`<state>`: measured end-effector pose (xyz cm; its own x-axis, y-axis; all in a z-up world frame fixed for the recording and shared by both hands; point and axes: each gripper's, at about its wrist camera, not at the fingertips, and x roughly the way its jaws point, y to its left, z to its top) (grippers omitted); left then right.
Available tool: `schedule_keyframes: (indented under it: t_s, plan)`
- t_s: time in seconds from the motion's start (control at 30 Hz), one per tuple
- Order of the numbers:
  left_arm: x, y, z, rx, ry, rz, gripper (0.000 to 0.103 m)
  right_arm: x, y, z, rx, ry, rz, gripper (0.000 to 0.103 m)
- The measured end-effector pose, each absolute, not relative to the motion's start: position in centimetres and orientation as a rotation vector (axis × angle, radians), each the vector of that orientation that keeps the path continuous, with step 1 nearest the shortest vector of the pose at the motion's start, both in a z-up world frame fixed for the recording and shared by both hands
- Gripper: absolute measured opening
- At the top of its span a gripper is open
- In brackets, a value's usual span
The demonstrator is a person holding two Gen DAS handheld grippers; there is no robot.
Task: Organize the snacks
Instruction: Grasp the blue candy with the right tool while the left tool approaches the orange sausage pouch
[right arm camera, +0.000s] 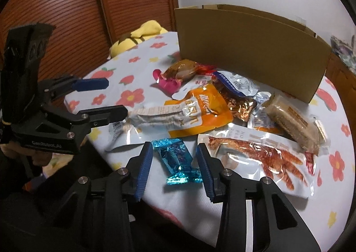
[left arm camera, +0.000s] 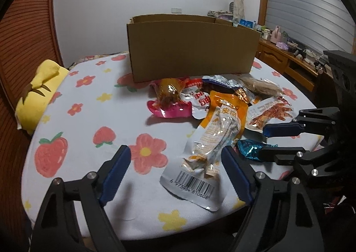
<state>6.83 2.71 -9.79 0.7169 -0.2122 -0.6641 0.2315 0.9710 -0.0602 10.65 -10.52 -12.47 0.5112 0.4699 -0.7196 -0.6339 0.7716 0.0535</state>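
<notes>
A pile of snack packets lies on the flowered tablecloth in front of an open cardboard box [left arm camera: 191, 49], also in the right wrist view [right arm camera: 251, 49]. My left gripper [left arm camera: 175, 163] is open above the cloth, with a white and orange packet with a barcode [left arm camera: 207, 158] beside its right finger. My right gripper [right arm camera: 175, 163] is open around a blue foil candy [right arm camera: 178, 160], its fingers on either side and apart from it. The candy [left arm camera: 250, 148] and right gripper [left arm camera: 264, 142] also show in the left wrist view. A chicken-feet packet [right arm camera: 262, 158] lies right of the candy.
A pink packet [left arm camera: 171, 100], an orange packet [right arm camera: 200, 111], a brown bar [right arm camera: 293, 123] and silver packets lie in the pile. A yellow plush [left arm camera: 40, 94] sits at the table's left edge. A wooden door is behind; a cluttered desk [left arm camera: 289, 56] stands to the right.
</notes>
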Motion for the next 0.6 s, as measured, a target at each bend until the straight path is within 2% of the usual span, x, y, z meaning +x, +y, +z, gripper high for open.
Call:
schedule_keyframes:
  t_s: [0.07,0.27,0.6]
  plan:
    - [7.0,2.8,-10.1,0.02,0.738,-0.246,0.084,10.6,-10.5,-12.4,-0.236,0.79,0.671,0.035]
    - [7.3,3.1,-10.7,0.014,0.753,-0.245,0.084,10.3,-9.9,-12.2,-0.256,0.785,0.704,0.03]
    - [7.7,2.3,-10.2,0.035,0.748,-0.299,0.082,11.1,-9.2,-13.8,-0.306,0.832,0.681,0.03]
